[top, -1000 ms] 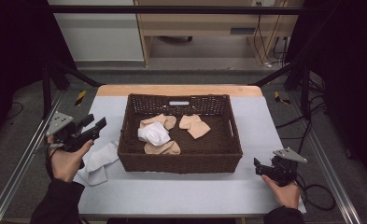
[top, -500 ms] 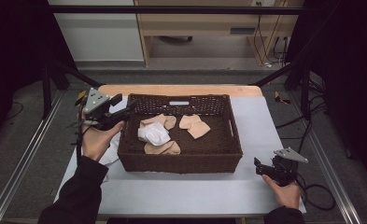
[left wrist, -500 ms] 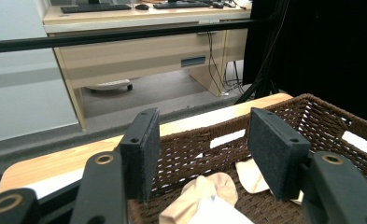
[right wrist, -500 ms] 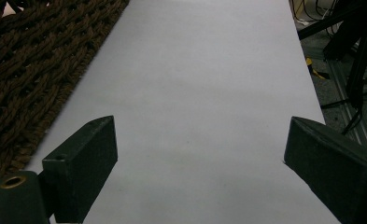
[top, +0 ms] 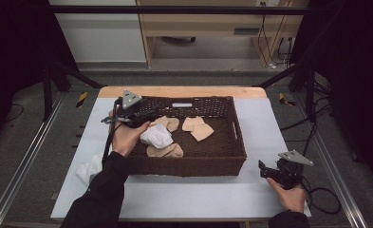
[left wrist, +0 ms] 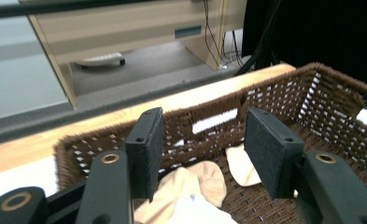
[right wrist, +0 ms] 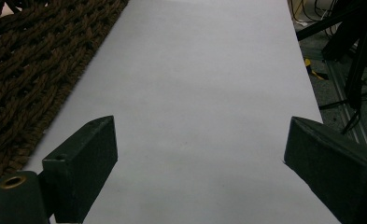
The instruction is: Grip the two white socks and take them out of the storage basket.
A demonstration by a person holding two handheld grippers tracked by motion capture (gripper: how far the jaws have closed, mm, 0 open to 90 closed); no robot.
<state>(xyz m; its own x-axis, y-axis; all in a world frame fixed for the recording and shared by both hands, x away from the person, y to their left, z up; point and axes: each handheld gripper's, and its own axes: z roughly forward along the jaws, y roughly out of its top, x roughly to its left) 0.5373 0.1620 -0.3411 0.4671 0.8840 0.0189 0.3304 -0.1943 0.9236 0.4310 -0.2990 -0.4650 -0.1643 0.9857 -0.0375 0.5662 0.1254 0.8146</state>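
A brown wicker basket (top: 189, 164) stands mid-table and holds a white cloth (top: 158, 136) and several beige cloths (top: 197, 128). My left gripper (top: 148, 116) hovers over the basket's rear left corner, pointing inward. In the left gripper view its jaws (left wrist: 202, 149) stand open with nothing between them and have just been closing a little. Below them lie a beige cloth (left wrist: 190, 182) and the white cloth (left wrist: 195, 212). My right gripper (top: 263, 167) rests at the table's front right, open and empty (right wrist: 200, 149), beside the basket wall (right wrist: 31, 60).
Another white cloth (top: 89, 168) lies on the white table top (top: 269, 123) left of the basket, partly under the person's left forearm. Beyond the wooden far edge (top: 184, 91) are a wooden cabinet, cables and a dark frame.
The left hand has moved from the table left of the basket, near the white cloth there, back and to the right over the basket's rear left corner. The right hand has stayed still.
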